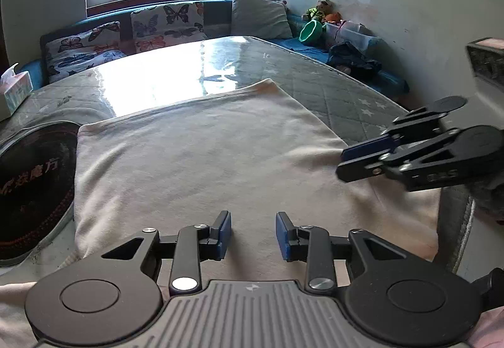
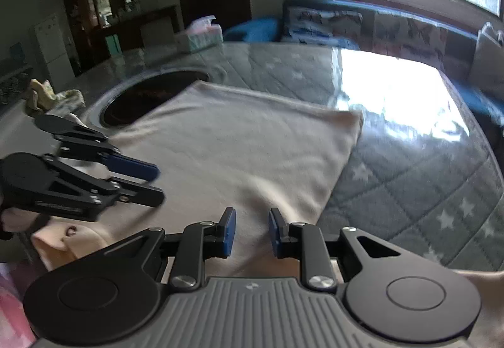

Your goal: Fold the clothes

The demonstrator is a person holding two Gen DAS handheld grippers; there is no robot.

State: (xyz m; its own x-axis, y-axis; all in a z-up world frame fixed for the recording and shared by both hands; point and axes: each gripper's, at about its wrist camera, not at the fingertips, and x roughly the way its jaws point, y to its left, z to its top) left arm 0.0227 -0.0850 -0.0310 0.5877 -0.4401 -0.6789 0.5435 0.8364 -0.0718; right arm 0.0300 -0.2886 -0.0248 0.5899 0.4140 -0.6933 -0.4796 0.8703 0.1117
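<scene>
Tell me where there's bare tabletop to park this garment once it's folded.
Best room is the quilted table cover beyond the cream garment, running to the glossy far edge; also the strip on the right claw side. Crowded toward the left claw: the round black inset, tissue box and crumpled cloth.

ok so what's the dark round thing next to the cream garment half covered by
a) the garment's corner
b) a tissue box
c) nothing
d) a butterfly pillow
a: in the right wrist view the cream garment's far left corner lies over the edge of the dark round inset in the table, hiding part of it.
</scene>
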